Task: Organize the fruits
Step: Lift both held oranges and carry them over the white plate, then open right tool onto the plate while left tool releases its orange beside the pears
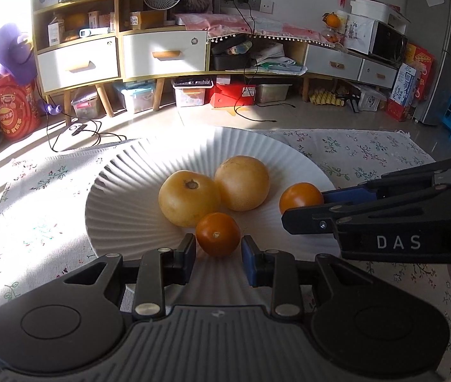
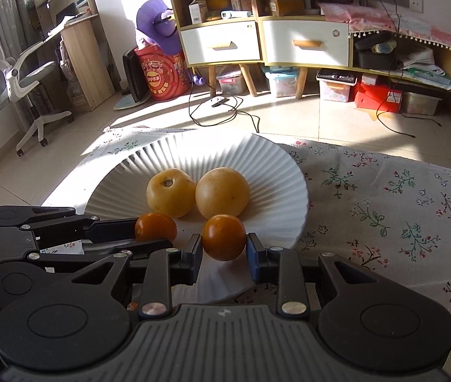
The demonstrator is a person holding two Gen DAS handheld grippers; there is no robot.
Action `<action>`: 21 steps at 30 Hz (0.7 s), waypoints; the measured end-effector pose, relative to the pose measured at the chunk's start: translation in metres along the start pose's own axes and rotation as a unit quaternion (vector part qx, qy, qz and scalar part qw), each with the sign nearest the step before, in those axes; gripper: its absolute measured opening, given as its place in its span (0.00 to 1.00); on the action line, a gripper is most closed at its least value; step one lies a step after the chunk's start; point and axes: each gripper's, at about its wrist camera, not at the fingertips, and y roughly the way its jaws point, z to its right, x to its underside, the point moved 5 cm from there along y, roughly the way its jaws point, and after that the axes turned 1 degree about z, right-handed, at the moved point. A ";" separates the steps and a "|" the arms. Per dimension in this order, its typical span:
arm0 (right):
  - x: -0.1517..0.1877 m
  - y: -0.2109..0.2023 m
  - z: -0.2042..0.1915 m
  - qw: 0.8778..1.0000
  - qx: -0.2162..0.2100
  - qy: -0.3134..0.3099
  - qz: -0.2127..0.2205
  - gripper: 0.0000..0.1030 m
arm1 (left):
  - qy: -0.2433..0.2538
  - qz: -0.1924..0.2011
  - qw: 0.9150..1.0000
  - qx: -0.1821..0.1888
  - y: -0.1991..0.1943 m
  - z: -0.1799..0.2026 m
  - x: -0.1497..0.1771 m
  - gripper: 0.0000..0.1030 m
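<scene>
My left gripper (image 1: 218, 248) open around small tomato (image 1: 218, 234) at plate's (image 1: 123, 191) near edge, my right gripper (image 2: 224, 254) clamped on another tomato (image 2: 223, 237), two yellow fruits (image 1: 189, 202) mid-plate.

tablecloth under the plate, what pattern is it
The tablecloth is white with small flower and leafy-sprig prints in pink and green, clearest in the right wrist view.

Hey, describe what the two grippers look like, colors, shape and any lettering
Both are matte black. The left gripper and right gripper each have a ribbed grey base, two round black discs, silver rivets and linkage arms. One finger pad is black, the other blue. White "DAS" lettering marks the right gripper's side. No cables or sleeves show.
</scene>
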 end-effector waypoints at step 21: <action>-0.006 -0.034 -0.001 1.000 0.022 0.012 0.011 0.66 | 0.018 0.006 1.000 0.004 -0.038 0.006 0.001 0.77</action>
